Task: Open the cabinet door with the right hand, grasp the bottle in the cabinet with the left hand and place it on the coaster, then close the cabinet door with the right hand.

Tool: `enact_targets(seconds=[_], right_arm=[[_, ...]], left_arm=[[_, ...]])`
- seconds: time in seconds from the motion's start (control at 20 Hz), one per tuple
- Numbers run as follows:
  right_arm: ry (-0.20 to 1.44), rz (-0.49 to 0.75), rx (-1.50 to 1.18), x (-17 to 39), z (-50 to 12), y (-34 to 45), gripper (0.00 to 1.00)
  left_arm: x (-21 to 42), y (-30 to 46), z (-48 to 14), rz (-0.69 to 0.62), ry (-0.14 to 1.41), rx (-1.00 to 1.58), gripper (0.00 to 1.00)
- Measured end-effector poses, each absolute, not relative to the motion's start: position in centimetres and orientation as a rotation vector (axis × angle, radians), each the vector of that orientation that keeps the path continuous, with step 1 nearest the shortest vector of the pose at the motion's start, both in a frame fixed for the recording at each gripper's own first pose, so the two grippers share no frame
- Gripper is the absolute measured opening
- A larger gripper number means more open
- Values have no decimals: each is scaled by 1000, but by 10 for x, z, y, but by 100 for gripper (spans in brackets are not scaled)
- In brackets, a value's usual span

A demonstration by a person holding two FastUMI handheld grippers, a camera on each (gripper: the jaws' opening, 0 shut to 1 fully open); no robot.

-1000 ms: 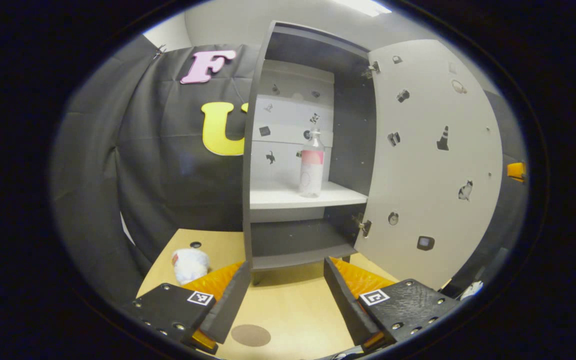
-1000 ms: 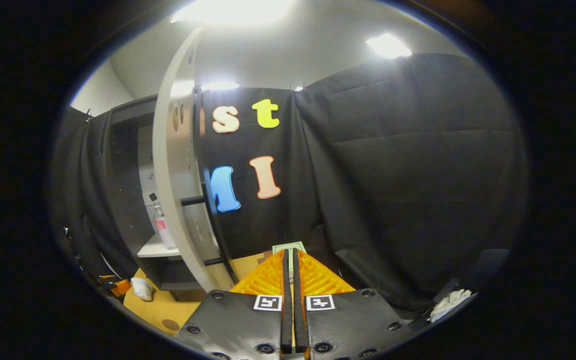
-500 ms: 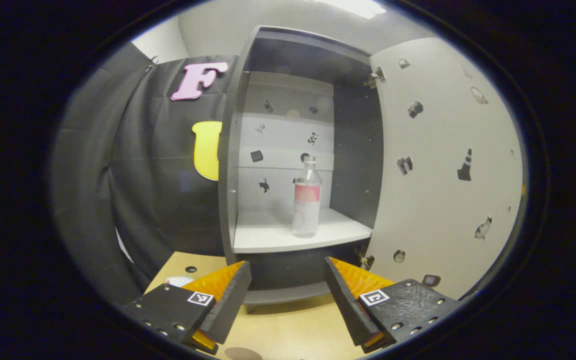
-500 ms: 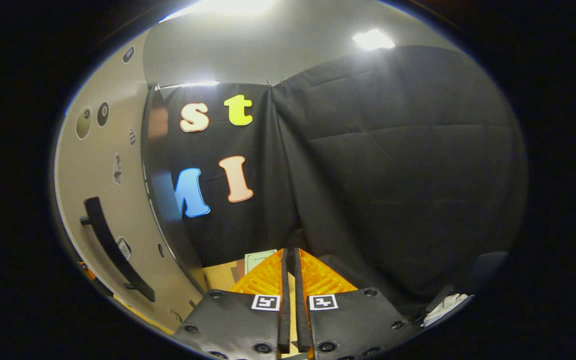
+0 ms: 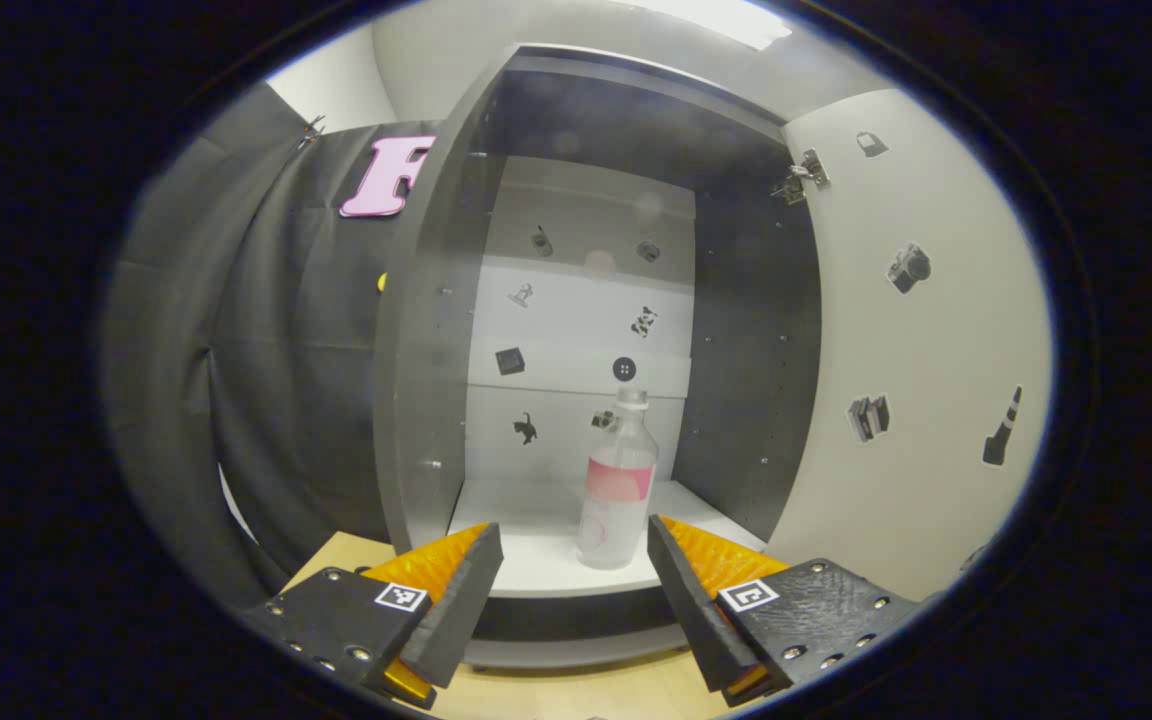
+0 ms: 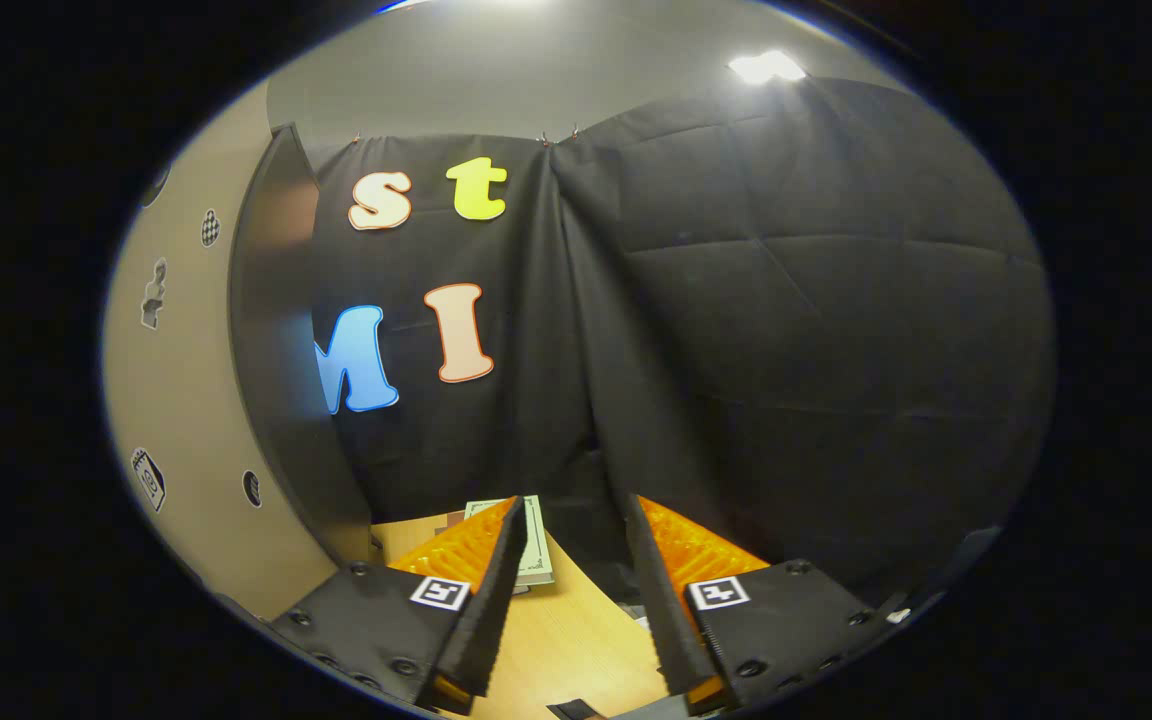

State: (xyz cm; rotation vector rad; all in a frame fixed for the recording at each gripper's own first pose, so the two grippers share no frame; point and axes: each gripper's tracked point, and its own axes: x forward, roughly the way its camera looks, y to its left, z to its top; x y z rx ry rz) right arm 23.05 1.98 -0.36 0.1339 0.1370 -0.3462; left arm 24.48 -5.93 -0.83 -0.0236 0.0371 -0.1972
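Bottle: the bottle [image 5: 616, 495] stands upright on the white shelf [image 5: 536, 535] inside the cabinet [image 5: 416, 400], toward the shelf's right half, nothing touching it.
Why there: it sits near the front edge, so I judge a straight reach suffices.
Door: the cabinet door [image 5: 926, 340] is swung wide to the right, leaving the opening free (hinges showing at its inner edge).
Left gripper: my left gripper [image 5: 574, 560] is level, pointed at the bottle's lower body, fingers spread wider than the bottle and short of it.
Right gripper: my right gripper [image 6: 564, 565] hangs over the desk [image 6: 566, 640] beside the door, fingers apart, holding nothing.
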Motion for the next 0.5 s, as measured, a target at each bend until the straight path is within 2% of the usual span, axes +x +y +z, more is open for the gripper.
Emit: enact_targets(seconds=[0.05,0.1,0.2,0.3,0.35,0.5], right_arm=[[145,-343,138,235,-8,17,81],[152,-343,140,240,-12,12,84],[173,-347,149,249,-20,4,98],[195,-359,158,255,-28,-4,95],[200,-365,157,256,-30,-8,98],[216,-373,152,259,-36,-17,98]], left_arm=[[252,-66,-4,-206,25,-16,89],[259,-73,2,-215,11,-11,90],[274,-85,8,-227,-3,-2,90],[288,-93,13,-229,-18,17,90],[296,-98,15,-233,-28,21,90],[314,-108,17,-250,-43,24,89]])
